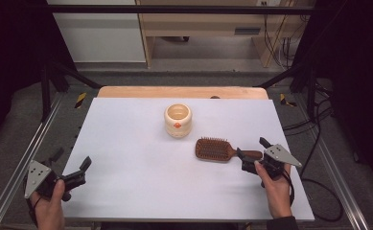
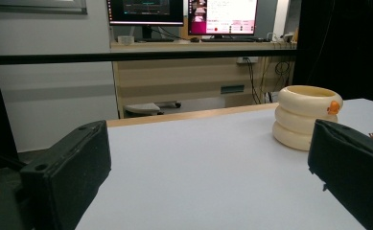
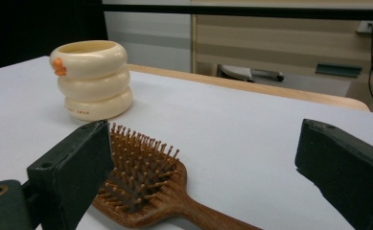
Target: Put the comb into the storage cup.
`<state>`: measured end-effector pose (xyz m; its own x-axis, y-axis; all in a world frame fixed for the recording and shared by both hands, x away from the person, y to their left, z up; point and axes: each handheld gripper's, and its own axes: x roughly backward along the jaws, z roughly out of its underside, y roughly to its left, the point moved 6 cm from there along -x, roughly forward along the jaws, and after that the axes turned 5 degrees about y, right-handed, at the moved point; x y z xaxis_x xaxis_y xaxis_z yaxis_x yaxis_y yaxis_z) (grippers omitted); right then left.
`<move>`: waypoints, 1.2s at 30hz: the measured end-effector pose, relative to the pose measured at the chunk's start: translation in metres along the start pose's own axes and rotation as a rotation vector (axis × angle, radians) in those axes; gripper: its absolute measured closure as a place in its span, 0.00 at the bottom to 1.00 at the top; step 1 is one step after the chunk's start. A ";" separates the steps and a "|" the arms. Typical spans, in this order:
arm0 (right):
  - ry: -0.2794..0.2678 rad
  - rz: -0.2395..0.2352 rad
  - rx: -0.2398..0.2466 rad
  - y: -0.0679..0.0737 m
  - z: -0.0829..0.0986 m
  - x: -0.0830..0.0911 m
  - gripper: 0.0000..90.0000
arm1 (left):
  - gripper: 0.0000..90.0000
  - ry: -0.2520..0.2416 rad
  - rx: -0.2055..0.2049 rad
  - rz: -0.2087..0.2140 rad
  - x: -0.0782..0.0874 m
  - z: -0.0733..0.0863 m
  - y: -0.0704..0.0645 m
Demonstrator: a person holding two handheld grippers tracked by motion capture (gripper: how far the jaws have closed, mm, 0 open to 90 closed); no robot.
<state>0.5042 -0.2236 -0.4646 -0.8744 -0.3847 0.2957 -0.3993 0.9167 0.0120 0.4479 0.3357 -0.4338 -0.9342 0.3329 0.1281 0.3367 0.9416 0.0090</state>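
Observation:
A wooden hairbrush [image 1: 215,149] lies bristles-up on the white table [image 1: 141,182], its handle pointing right. My right gripper [image 1: 252,148] stands open at the handle's end. In the right gripper view the brush [image 3: 141,177] lies low between the wide-apart jaws of that gripper [image 3: 205,143], with neither jaw pressing on it. A cream ringed cup [image 1: 178,120] with an orange mark stands upright behind the brush. My left gripper [image 1: 71,159] hovers open at the table's front left edge, holding nothing. Its own view shows the gripper [image 2: 210,139] wide apart and the cup [image 2: 306,117] far to the right.
A wooden strip [image 1: 181,92] borders the table's far edge. Metal rails [image 1: 35,143] run along both sides, and cables [image 1: 318,124] lie on the floor at right. Beyond the table stand a desk with monitors [image 2: 184,12] and a black crossbar [image 2: 126,56].

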 end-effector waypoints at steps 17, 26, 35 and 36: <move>0.102 0.071 -0.010 0.006 -0.004 -0.009 0.09 | 0.01 0.009 0.000 -0.001 -0.001 0.001 0.000; 0.158 0.168 0.025 -0.007 -0.031 -0.021 0.23 | 0.01 0.010 0.003 -0.006 0.000 0.002 0.002; 0.207 0.157 0.003 -0.026 -0.043 -0.033 0.47 | 0.01 0.015 0.002 -0.005 0.000 0.003 0.001; 0.212 0.153 -0.003 -0.028 -0.042 -0.035 0.54 | 0.01 0.016 0.003 -0.005 0.000 0.003 0.001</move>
<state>0.5569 -0.2312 -0.4354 -0.8470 -0.2106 0.4880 -0.2659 0.9629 -0.0459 0.4480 0.3364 -0.4371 -0.9339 0.3272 0.1442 0.3317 0.9434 0.0072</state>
